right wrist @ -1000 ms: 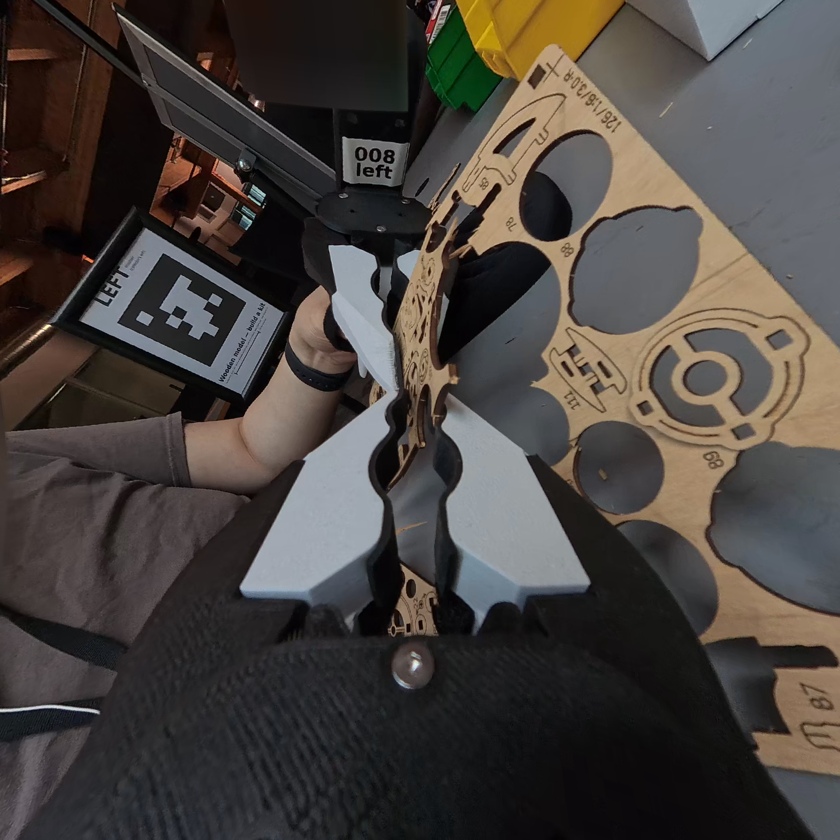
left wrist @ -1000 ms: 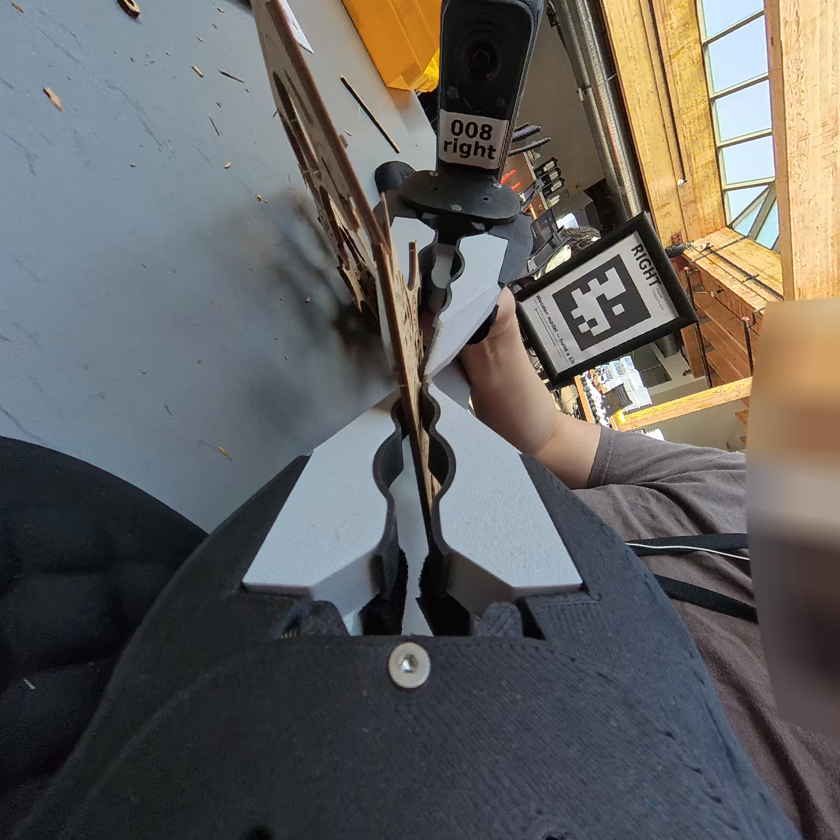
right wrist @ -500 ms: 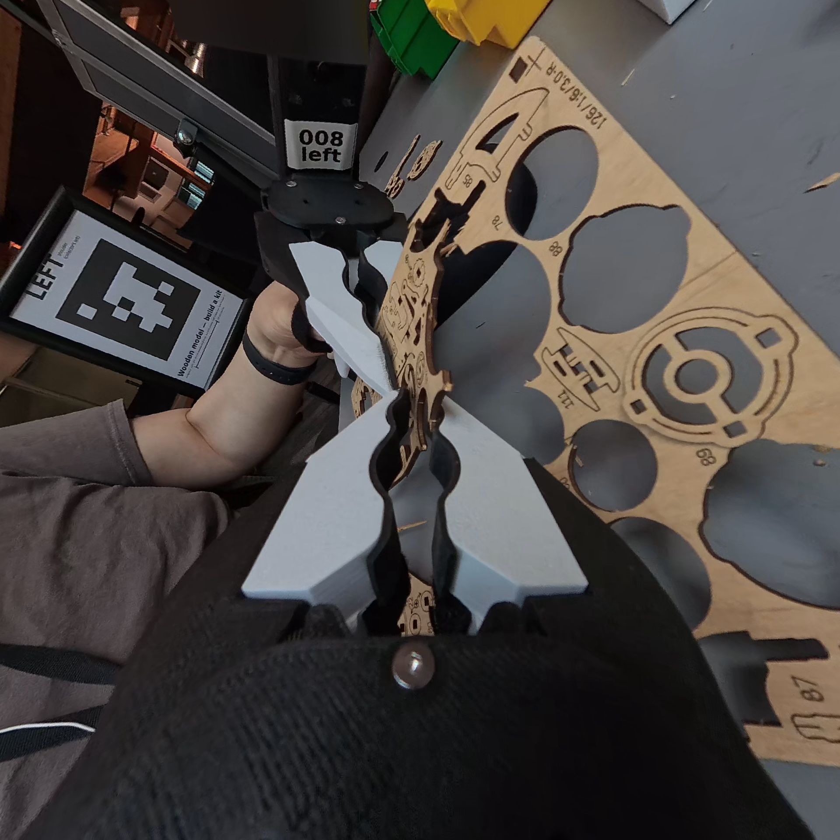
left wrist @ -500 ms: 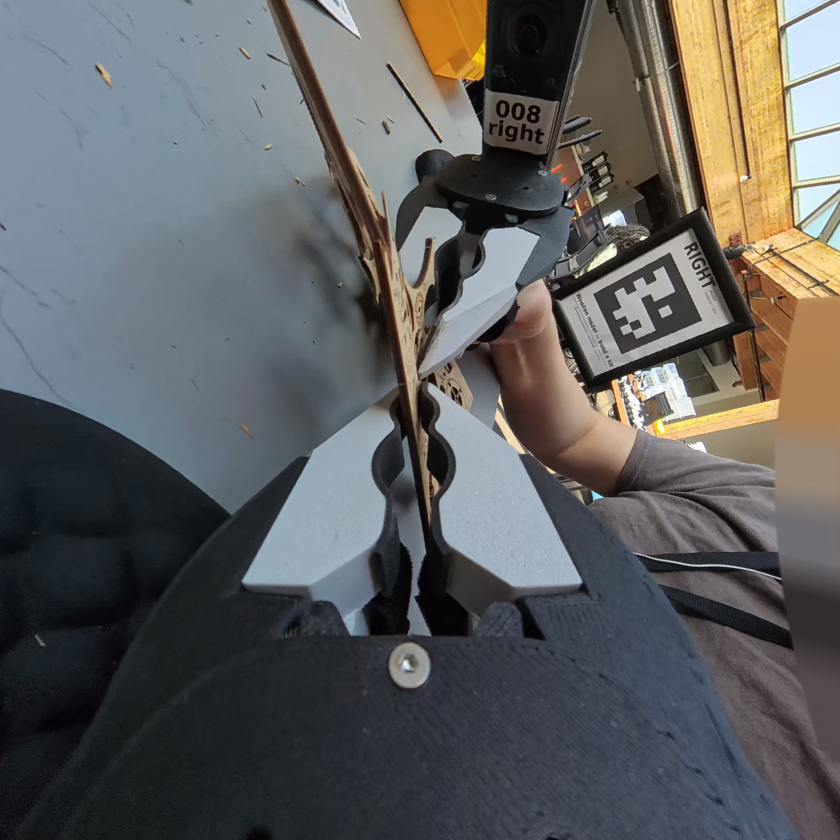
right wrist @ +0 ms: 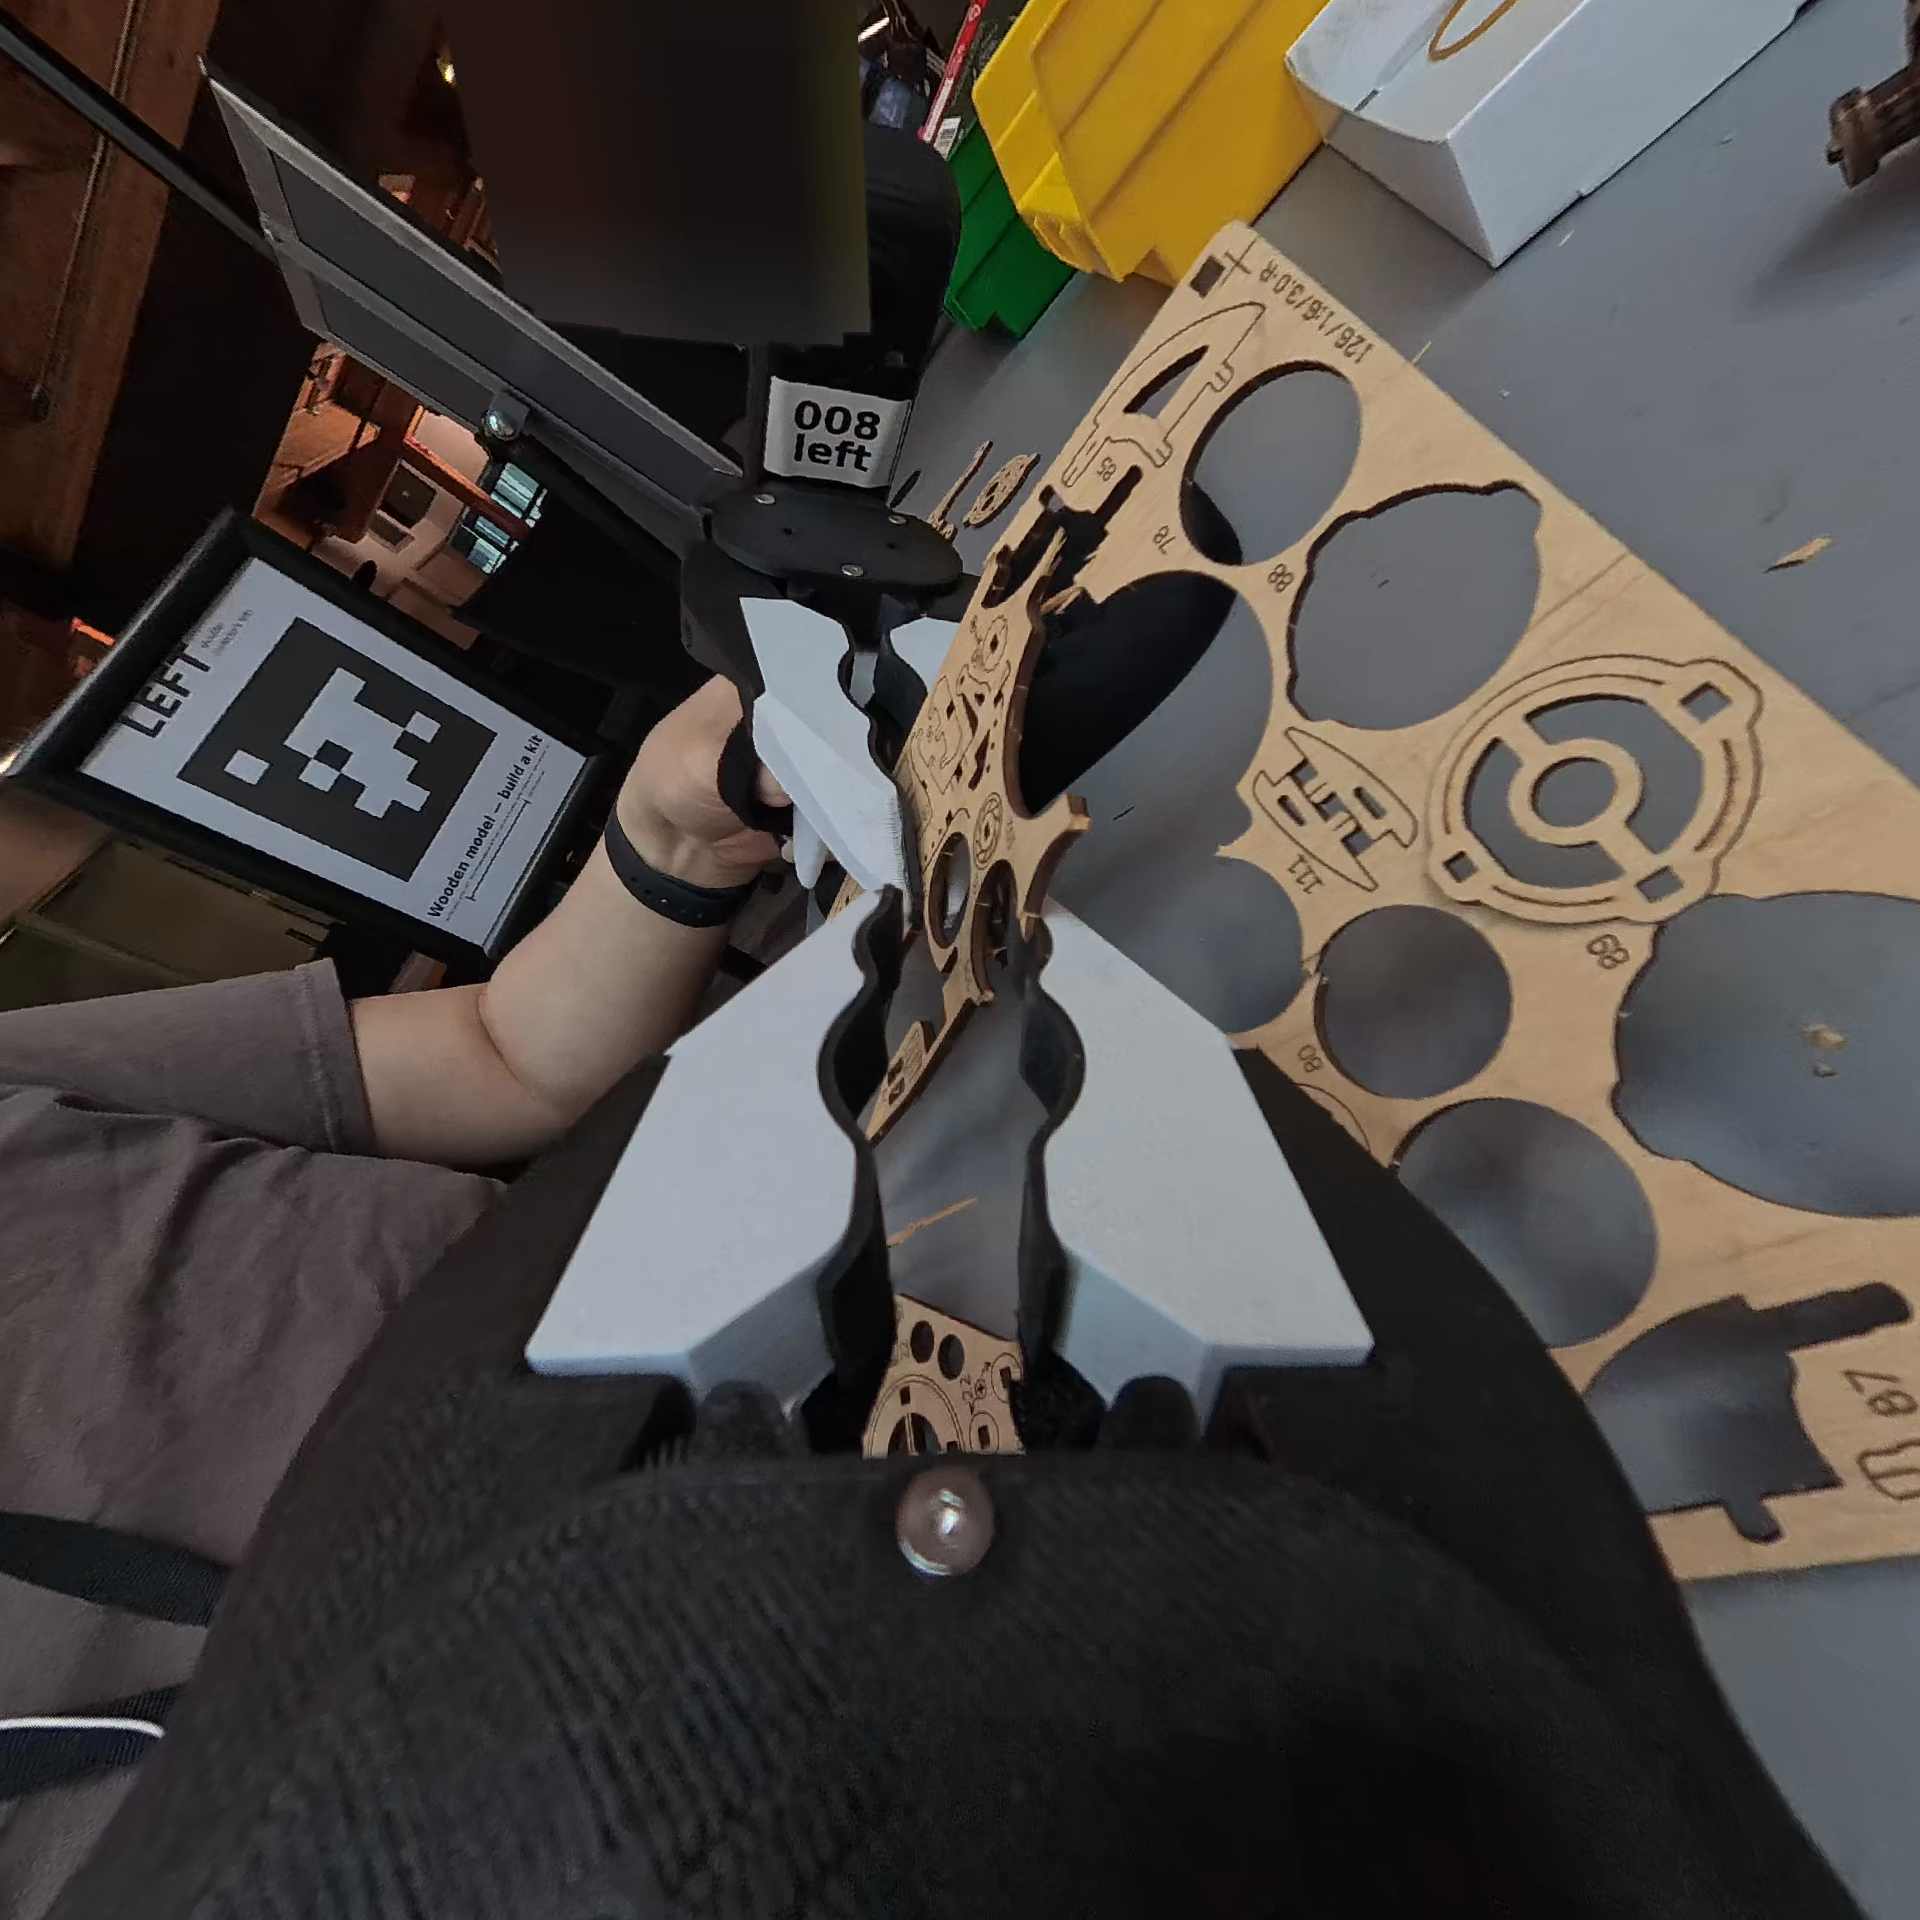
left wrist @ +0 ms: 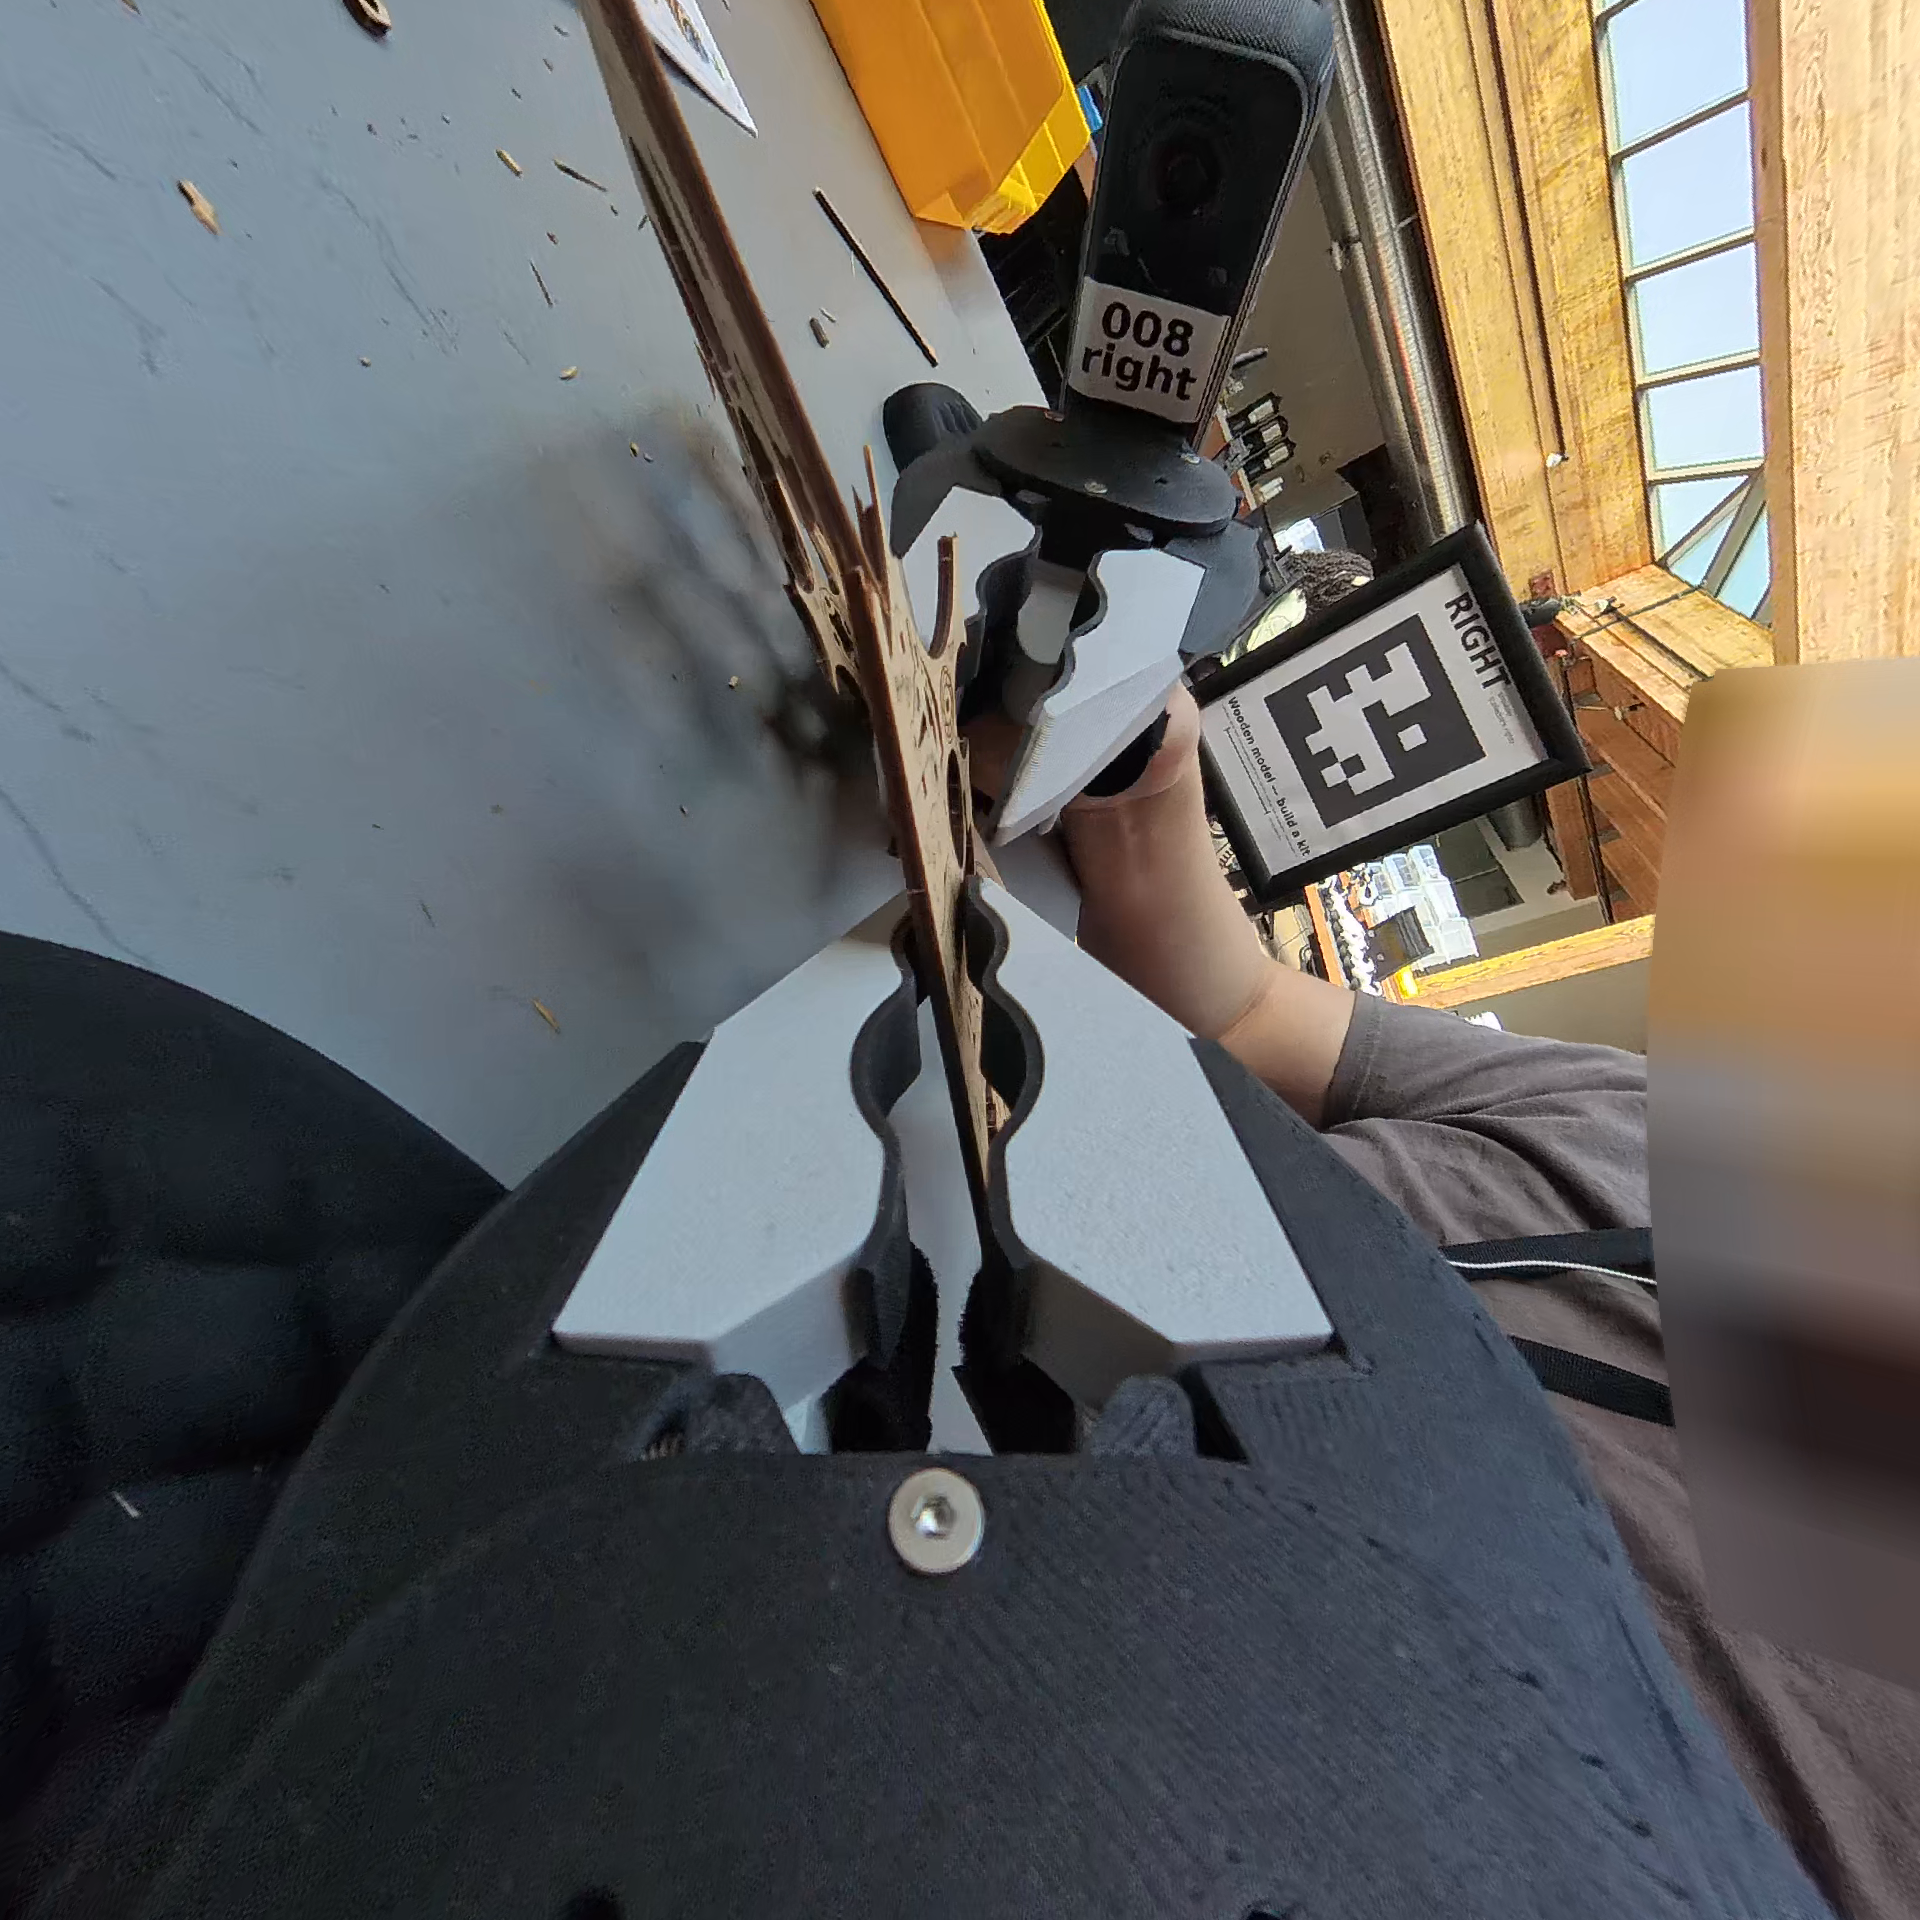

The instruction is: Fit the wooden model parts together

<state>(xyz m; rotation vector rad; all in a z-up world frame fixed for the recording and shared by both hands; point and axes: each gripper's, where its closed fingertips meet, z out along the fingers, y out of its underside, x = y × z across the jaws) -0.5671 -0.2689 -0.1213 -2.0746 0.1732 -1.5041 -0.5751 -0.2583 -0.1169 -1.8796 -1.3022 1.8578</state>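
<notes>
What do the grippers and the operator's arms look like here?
Both the left gripper and the right gripper have a black textured body, pale grey wedge fingers with wavy black inner pads, and a silver screw. Each carries a black top camera housing with a white label. The person wears grey-brown short sleeves and a black wristband on the left wrist.

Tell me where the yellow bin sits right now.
In the right wrist view, the yellow bin sits top centre on the grey table, between a green bin and a white box.

each gripper [left wrist: 940,914] [right wrist: 961,914] is built with a black textured body, pale grey wavy-edged fingers [left wrist: 748,1174] and a silver screw [left wrist: 935,1536]; a brown-grey sleeve [right wrist: 187,1174] and black wristband [right wrist: 665,883] are worn.
</notes>
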